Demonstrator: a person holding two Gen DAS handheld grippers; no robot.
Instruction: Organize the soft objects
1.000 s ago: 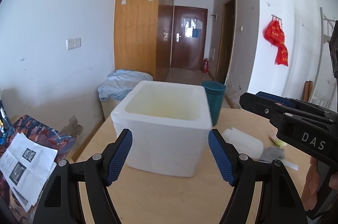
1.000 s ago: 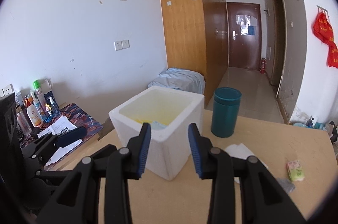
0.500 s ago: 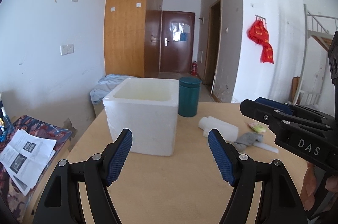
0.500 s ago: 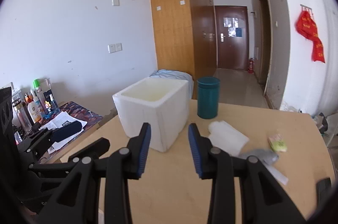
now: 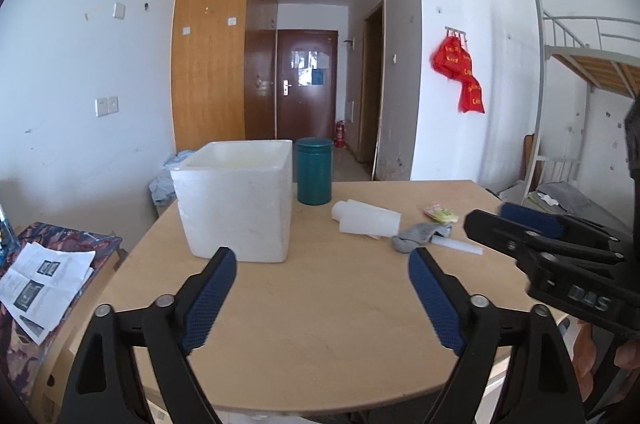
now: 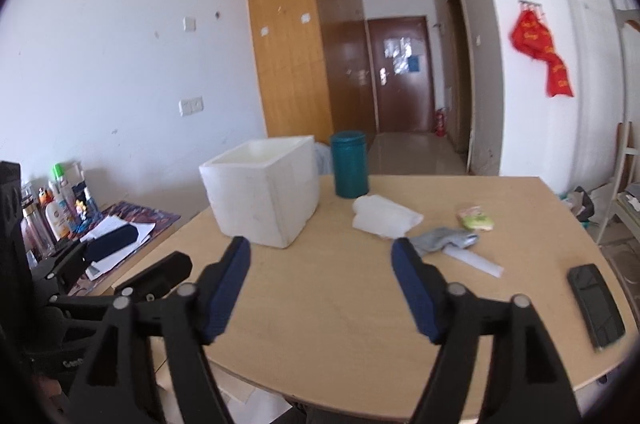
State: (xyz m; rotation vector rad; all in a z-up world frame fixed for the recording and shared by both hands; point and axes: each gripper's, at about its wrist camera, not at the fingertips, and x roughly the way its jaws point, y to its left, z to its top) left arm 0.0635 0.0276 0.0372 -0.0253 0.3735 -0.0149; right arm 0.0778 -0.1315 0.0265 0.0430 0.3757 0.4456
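A white foam box stands open-topped on the wooden table. To its right lie a white folded cloth, a grey sock and a yellow-green sponge packet. My left gripper is open and empty above the table's near edge. My right gripper is open and empty, also near the front; it shows at the right of the left wrist view.
A teal canister stands behind the box. A white plastic strip lies by the sock. A black phone lies at the table's right edge. A side table with papers and bottles is on the left.
Both grippers have pulled back from the foam box toward the table's near edge. The right gripper's jaws have opened wider. The left jaws stay open.
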